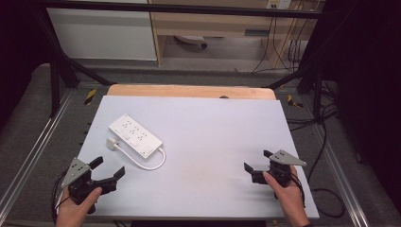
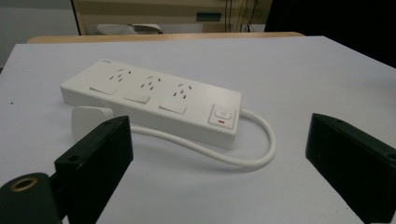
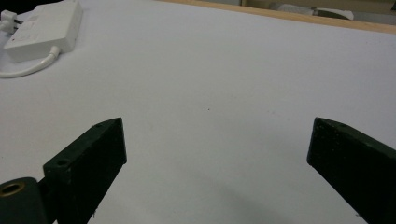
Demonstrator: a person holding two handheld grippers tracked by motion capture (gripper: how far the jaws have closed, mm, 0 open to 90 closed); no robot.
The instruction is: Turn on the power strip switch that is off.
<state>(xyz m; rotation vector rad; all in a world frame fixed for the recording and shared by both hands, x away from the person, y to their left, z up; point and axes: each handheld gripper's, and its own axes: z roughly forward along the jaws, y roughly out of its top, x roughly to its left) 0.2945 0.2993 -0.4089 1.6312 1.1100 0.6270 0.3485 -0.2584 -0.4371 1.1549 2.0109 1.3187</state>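
Note:
A white power strip (image 1: 135,135) lies flat on the left half of the white table (image 1: 213,137), its white cable (image 1: 146,163) looping back to a white plug (image 1: 112,143) beside it. The left gripper view shows the power strip (image 2: 154,100) with three sockets and a switch, the plug (image 2: 88,119) and cable (image 2: 252,149) just beyond the jaws. My left gripper (image 1: 108,168) is open near the front left corner, aimed at the strip, holding nothing. My right gripper (image 1: 257,161) is open at the front right over bare table. The power strip (image 3: 42,30) appears far left in the right gripper view.
A wooden board edge (image 1: 189,91) runs along the table's far side. Black frame bars (image 1: 61,71) stand at both back corners. Cables (image 1: 326,142) trail on the grey floor to the right. A light wood cabinet (image 1: 213,28) stands behind.

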